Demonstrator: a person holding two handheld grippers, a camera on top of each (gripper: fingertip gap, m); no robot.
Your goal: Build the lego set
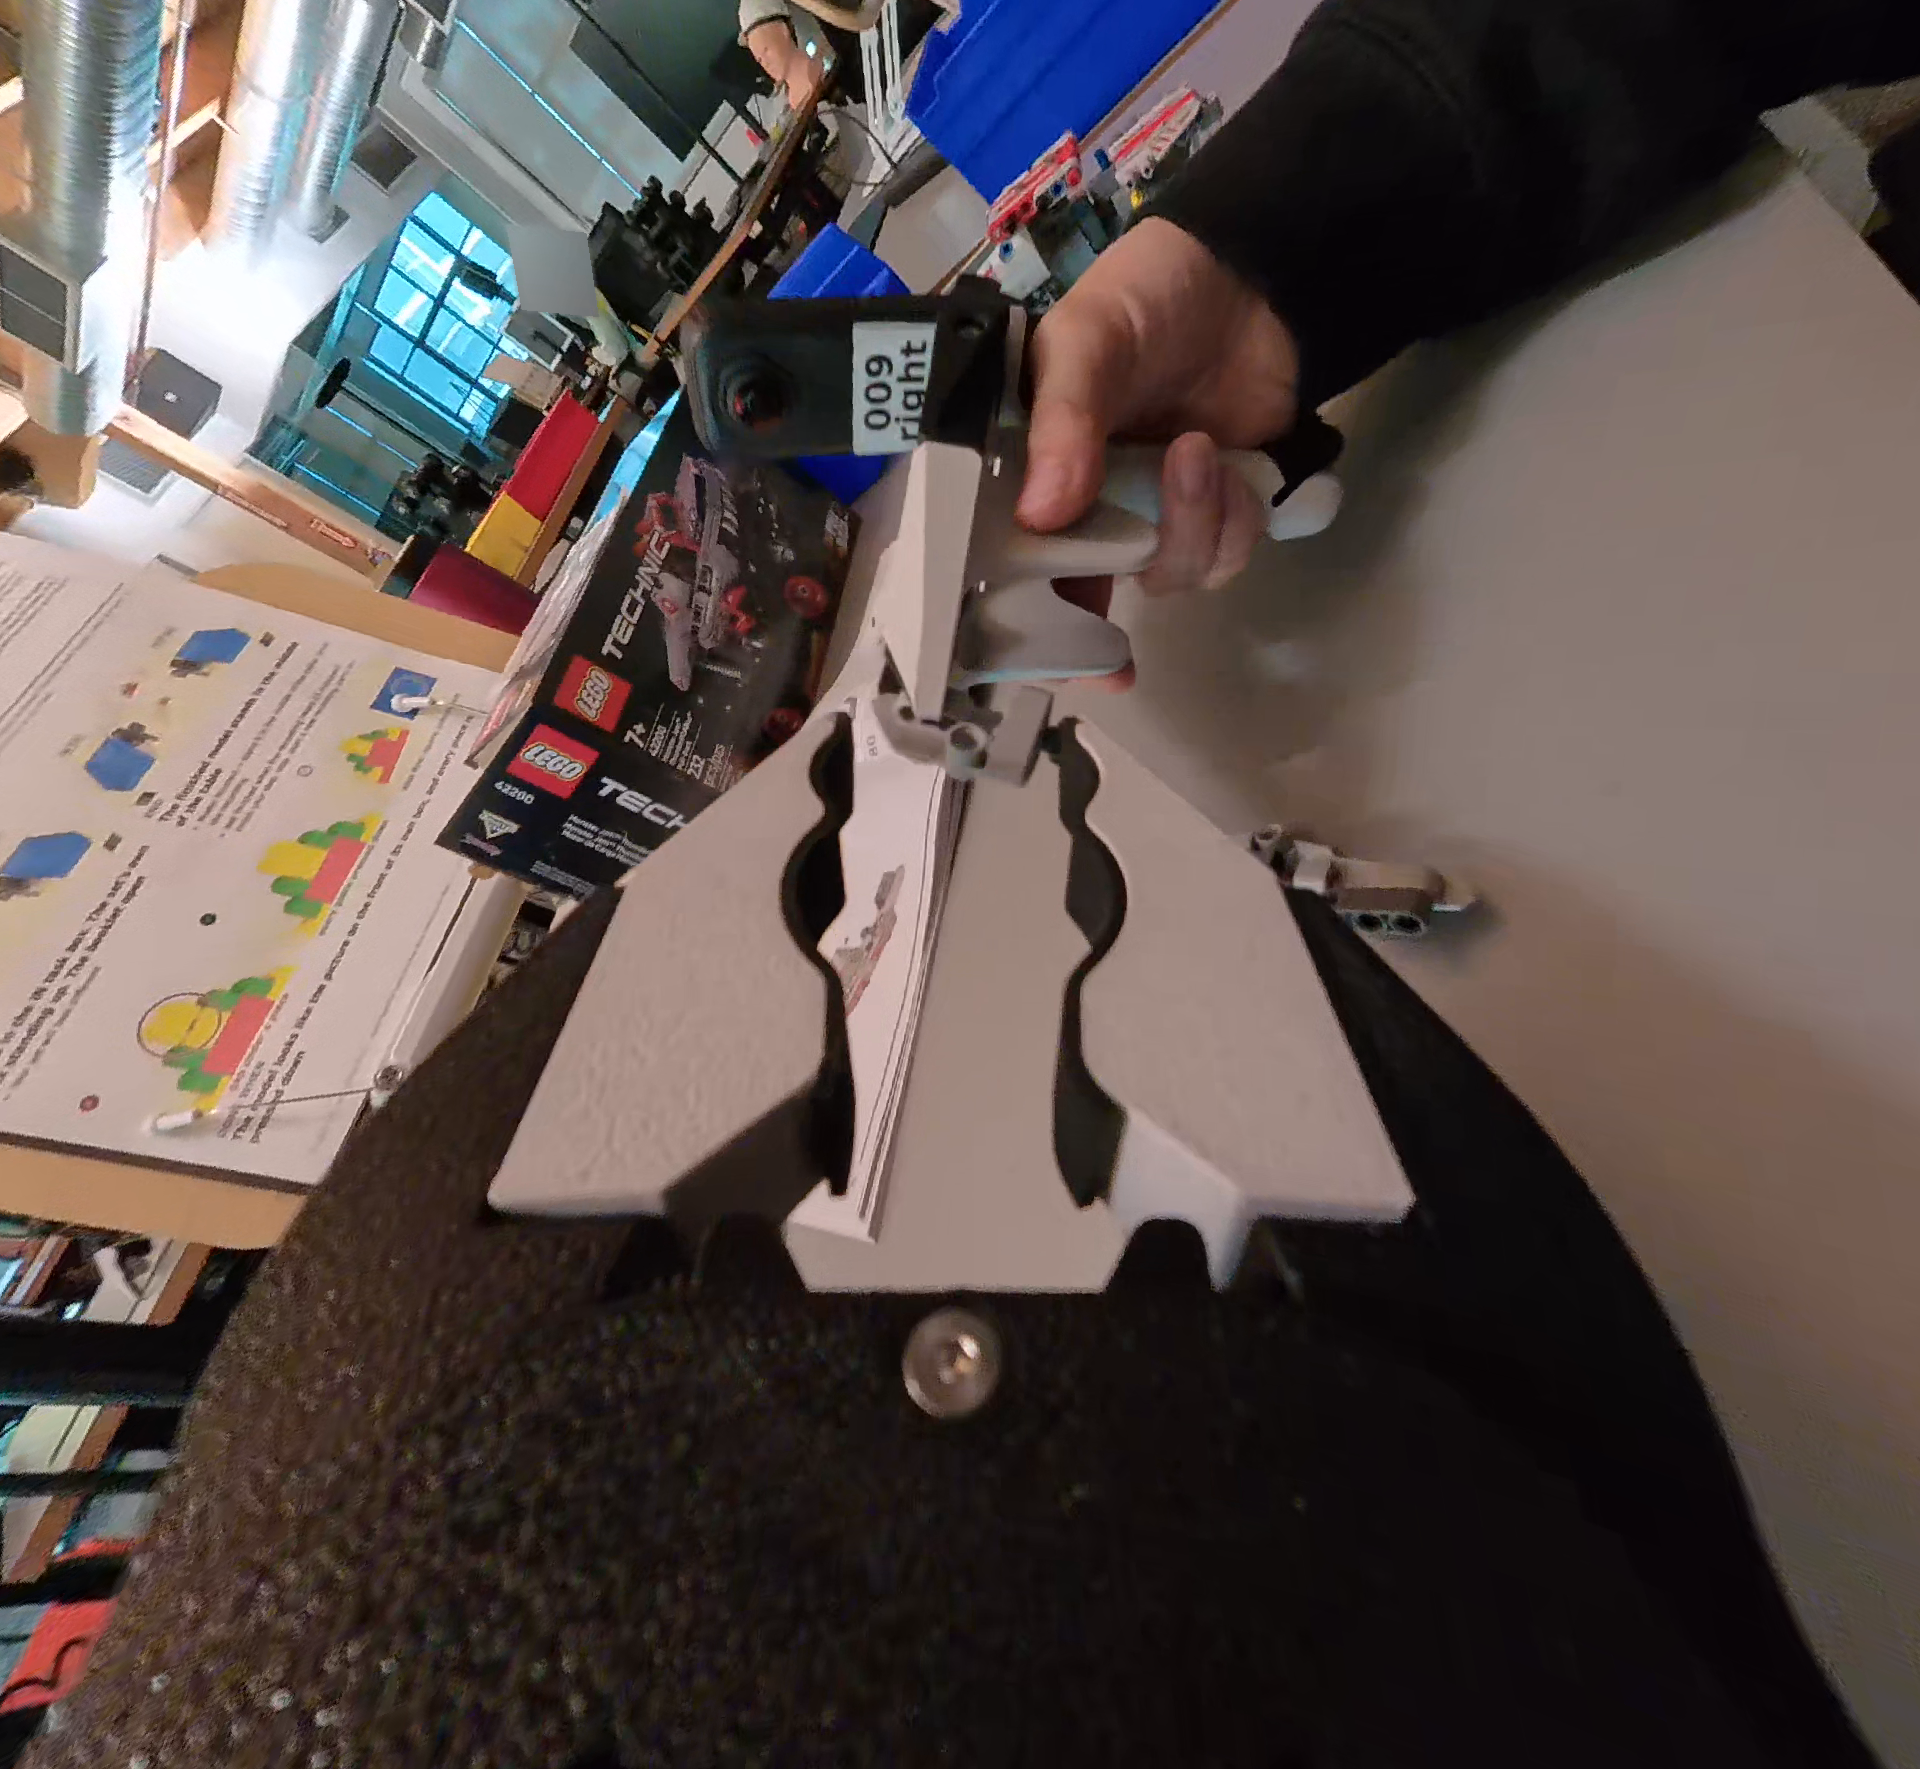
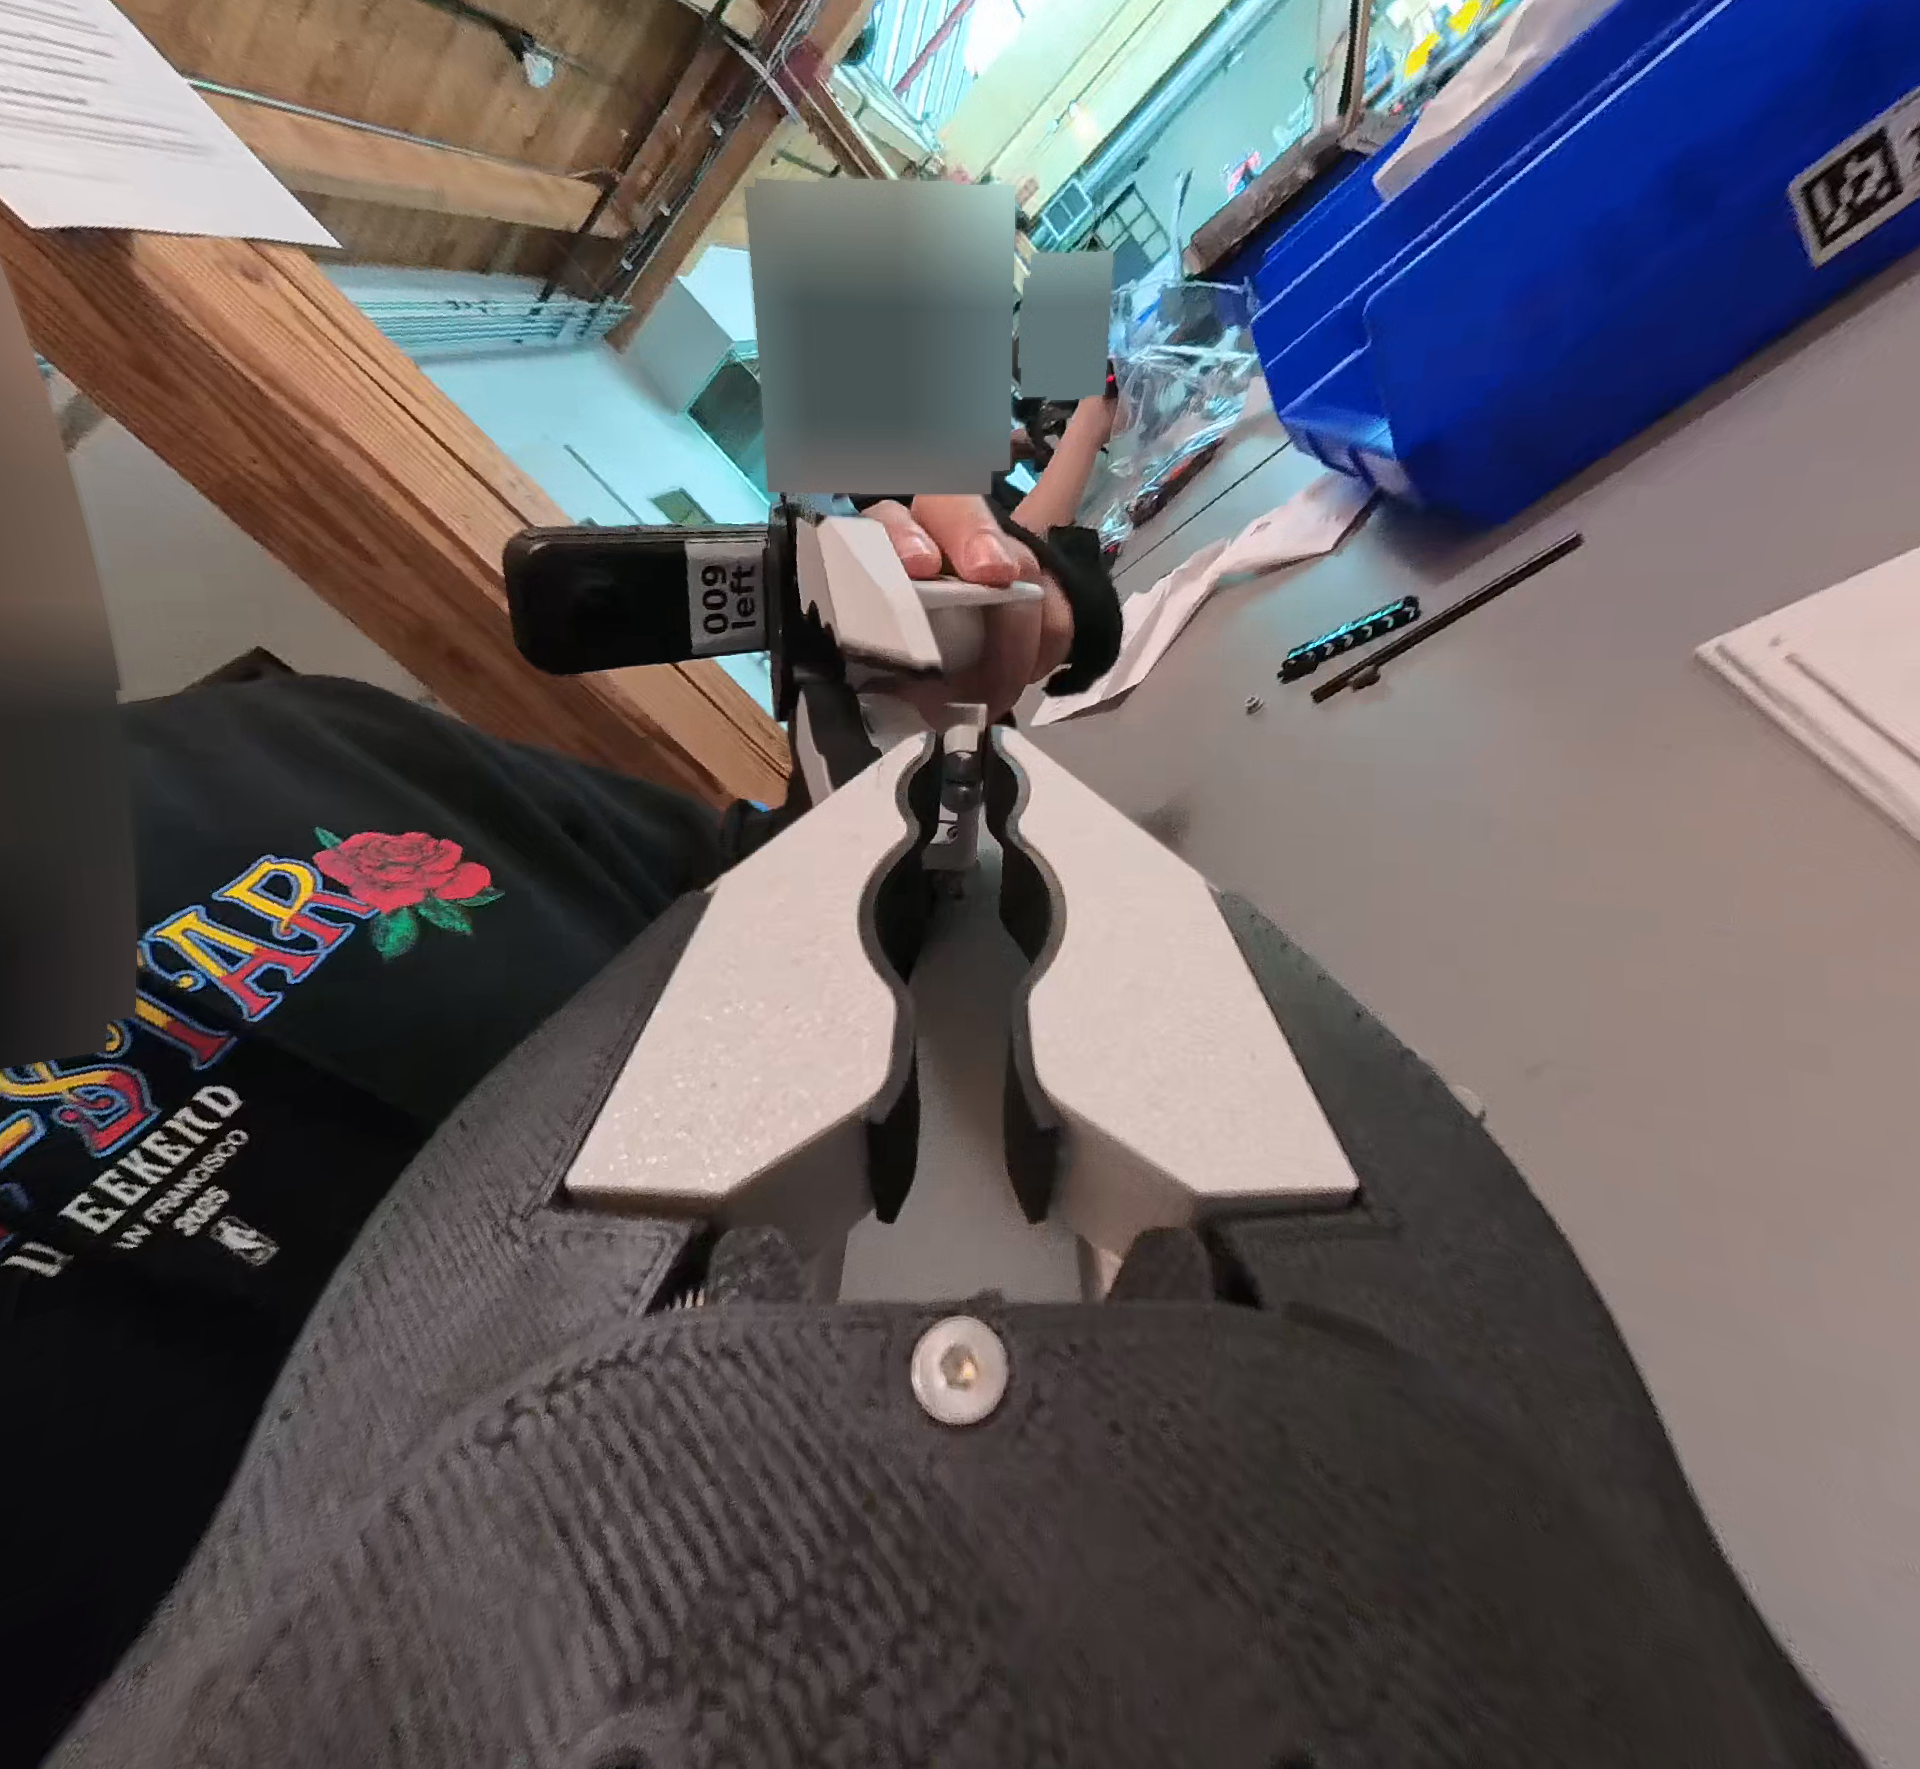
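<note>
My left gripper (image 1: 951, 769) has its jaws closed on a white instruction booklet (image 1: 987, 1044) that stands edge-on between the fingers. A small grey Lego Technic piece (image 1: 961, 740) sits at its tips. My right gripper (image 1: 951, 685) comes down from above, held by a hand (image 1: 1143, 410), with its tips on that piece. In the right wrist view my right gripper (image 2: 958, 769) is nearly closed on the small grey piece (image 2: 961, 784). The left gripper (image 2: 914, 711) faces it from just beyond.
A black Lego box (image 1: 665, 680) and a printed sheet (image 1: 208, 836) stand to the left. A grey Lego subassembly (image 1: 1361, 883) lies on the table (image 1: 1558, 680). Blue bins (image 2: 1610, 265), a black axle (image 2: 1455, 613), a black beam (image 2: 1351, 633) and a white sheet (image 2: 1839, 680) are to the right. Only a small space, under 4 cm, lies between the two pairs of fingers. About 9 cm separates my left fingertips from the grey Lego subassembly (image 1: 1361, 883).
</note>
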